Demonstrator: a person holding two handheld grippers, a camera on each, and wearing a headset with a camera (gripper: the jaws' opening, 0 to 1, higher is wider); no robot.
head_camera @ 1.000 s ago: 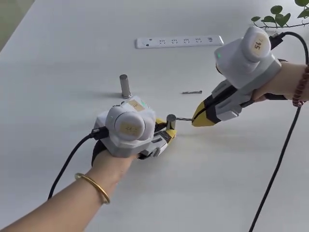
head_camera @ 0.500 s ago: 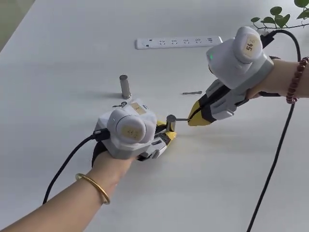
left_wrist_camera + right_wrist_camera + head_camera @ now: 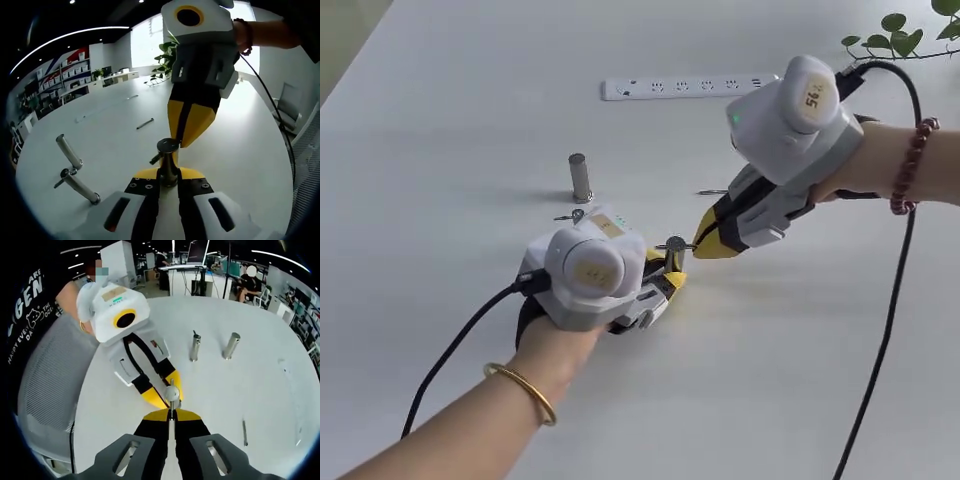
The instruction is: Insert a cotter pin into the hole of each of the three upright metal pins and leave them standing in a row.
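My left gripper (image 3: 670, 274) (image 3: 168, 176) is shut on the lower part of an upright metal pin (image 3: 674, 250) (image 3: 167, 159). My right gripper (image 3: 705, 243) (image 3: 171, 415) is shut on a cotter pin (image 3: 667, 245) that runs through the hole near that pin's top; its tip sticks out on the far side. A second metal pin (image 3: 194, 347) (image 3: 80, 186) stands behind the left gripper with a cotter pin through it. A third metal pin (image 3: 580, 178) (image 3: 231, 345) stands bare farther back. One loose cotter pin (image 3: 244, 433) (image 3: 145, 123) lies on the table.
A white power strip (image 3: 690, 87) lies at the back of the white table (image 3: 470, 120). Plant leaves (image 3: 900, 35) hang in at the back right. Black cables trail from both grippers toward the front edge.
My right gripper has moved left up to the held metal pin, and the cotter pin has slid through the hole so its tip now pokes out the other side.
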